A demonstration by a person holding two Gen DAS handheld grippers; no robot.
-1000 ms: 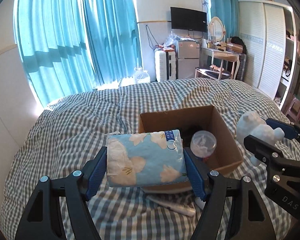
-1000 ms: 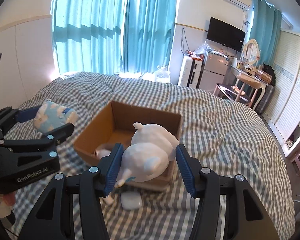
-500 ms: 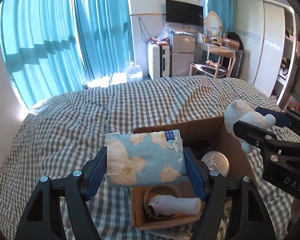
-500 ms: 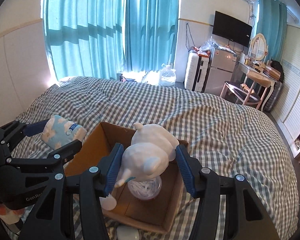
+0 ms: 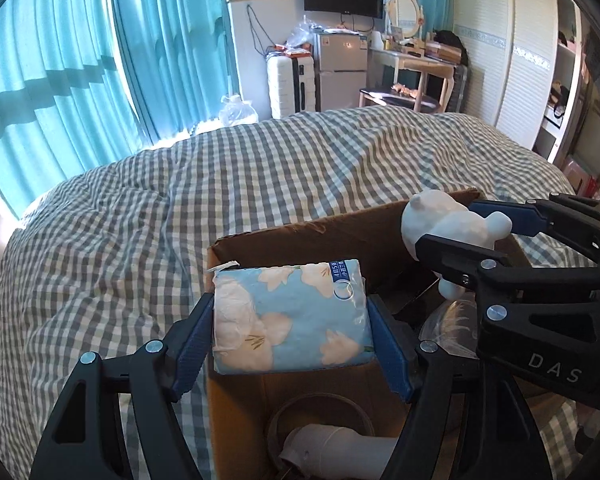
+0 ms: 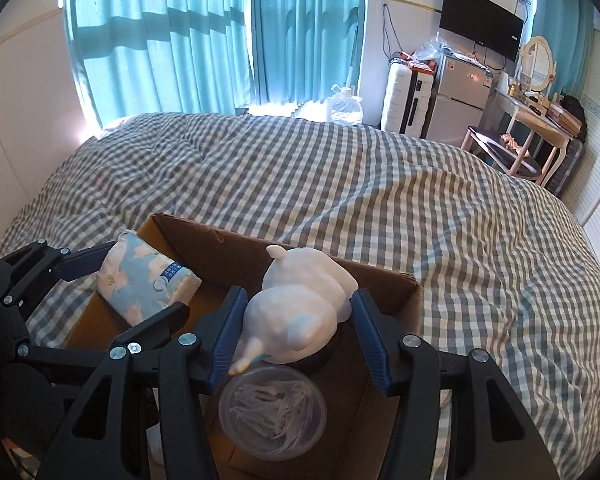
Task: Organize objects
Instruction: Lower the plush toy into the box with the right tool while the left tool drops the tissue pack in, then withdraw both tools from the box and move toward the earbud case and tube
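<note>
My left gripper (image 5: pixel 290 326) is shut on a blue floral tissue pack (image 5: pixel 292 318) and holds it over the near left part of the open cardboard box (image 5: pixel 340 232). The pack also shows in the right wrist view (image 6: pixel 146 282). My right gripper (image 6: pixel 296 320) is shut on a white plush toy (image 6: pixel 300 304) and holds it over the box (image 6: pixel 220 240), above a clear round lidded container (image 6: pixel 272 412). The plush also shows in the left wrist view (image 5: pixel 448 220). A white cylindrical object (image 5: pixel 336 450) and a dark round thing lie in the box.
The box sits on a bed with a grey checked cover (image 6: pixel 380 188). Teal curtains (image 6: pixel 180 40), a white suitcase (image 5: pixel 290 86), a small fridge (image 5: pixel 342 72) and a dressing table (image 5: pixel 416 64) stand beyond the bed's far side. A wardrobe (image 5: pixel 516 80) is at right.
Both grippers have moved forward and down, from before the box to above its inside. The tissue pack and the plush stay gripped.
</note>
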